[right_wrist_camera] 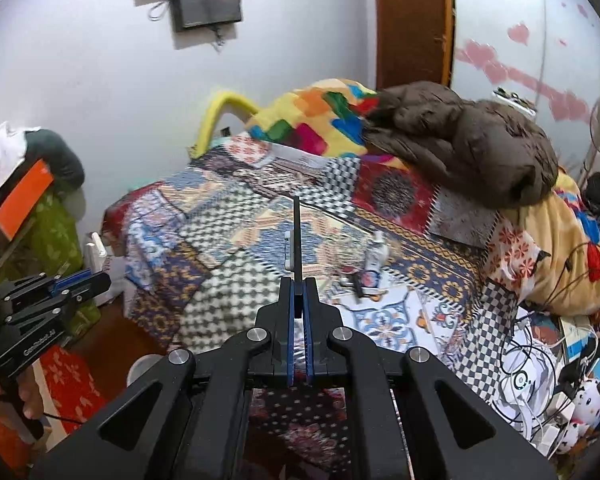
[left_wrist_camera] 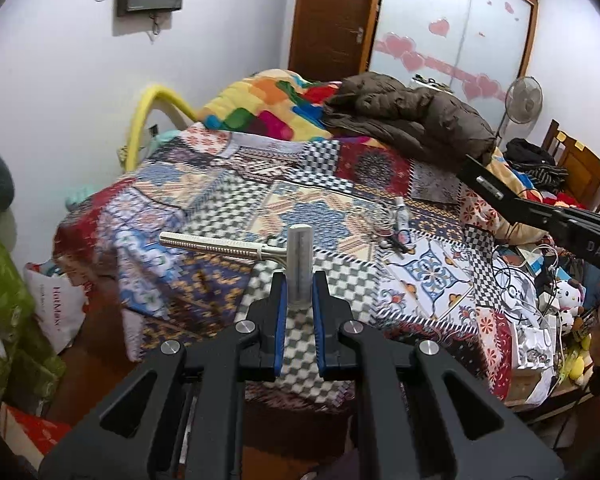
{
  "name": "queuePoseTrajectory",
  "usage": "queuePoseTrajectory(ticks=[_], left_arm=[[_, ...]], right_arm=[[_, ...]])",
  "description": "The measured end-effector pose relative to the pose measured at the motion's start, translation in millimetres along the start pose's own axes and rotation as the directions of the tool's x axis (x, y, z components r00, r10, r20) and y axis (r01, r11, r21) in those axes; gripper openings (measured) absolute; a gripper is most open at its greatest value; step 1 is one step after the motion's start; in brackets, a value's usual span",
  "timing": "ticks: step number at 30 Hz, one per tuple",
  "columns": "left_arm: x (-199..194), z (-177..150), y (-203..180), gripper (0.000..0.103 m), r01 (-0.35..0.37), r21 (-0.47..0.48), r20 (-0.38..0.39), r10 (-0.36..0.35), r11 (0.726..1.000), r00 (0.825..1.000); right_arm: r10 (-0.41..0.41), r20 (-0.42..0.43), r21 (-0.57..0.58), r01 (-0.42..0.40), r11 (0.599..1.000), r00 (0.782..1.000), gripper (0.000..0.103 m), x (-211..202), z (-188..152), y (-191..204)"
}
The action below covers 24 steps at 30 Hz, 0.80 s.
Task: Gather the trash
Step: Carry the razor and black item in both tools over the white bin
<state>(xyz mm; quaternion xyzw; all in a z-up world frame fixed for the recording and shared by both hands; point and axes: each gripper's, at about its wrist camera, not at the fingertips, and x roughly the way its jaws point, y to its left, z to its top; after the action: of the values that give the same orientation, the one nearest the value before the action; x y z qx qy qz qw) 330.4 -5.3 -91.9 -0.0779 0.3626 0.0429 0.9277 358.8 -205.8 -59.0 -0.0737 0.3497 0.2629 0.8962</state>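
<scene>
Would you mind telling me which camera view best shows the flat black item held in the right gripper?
The left wrist view: there the flat black item appears broadside, as a dark panel with a pale tab, above the patchwork blanket. The right wrist view sees it only edge-on, as a thin dark strip rising from the right gripper, whose jaws are closed on it.

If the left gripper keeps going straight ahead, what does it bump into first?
Probably the patterned bedspread. The left gripper, shut on a metal razor, points over the bed, so the razor would likely touch first. Depth is hard to judge.
</scene>
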Motion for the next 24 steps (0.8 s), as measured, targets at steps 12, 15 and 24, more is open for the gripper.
queuePoseTrajectory(ticks=[12, 15, 24], left_arm=[[-69, -29, 75, 0.011, -0.08, -0.059, 0.043, 0.083, 0.995, 0.996], [-82, -39, 94, 0.011, -0.101, -0.077, 0.043, 0.105, 0.992, 0.994], [-103, -79, 157, 0.011, -0.157, -0.133, -0.01, 0.157, 0.979, 0.988]], right_arm=[[0.095, 0.005, -0.064, -0.094, 0.993, 0.996, 0.004, -11, -12, 86], [0.119, -0.008, -0.078, -0.119, 0.99, 0.993, 0.004, -6, -17, 109], [0.184, -0.088, -0.144, -0.195, 0.97, 0.979, 0.004, 26, -40, 191]])
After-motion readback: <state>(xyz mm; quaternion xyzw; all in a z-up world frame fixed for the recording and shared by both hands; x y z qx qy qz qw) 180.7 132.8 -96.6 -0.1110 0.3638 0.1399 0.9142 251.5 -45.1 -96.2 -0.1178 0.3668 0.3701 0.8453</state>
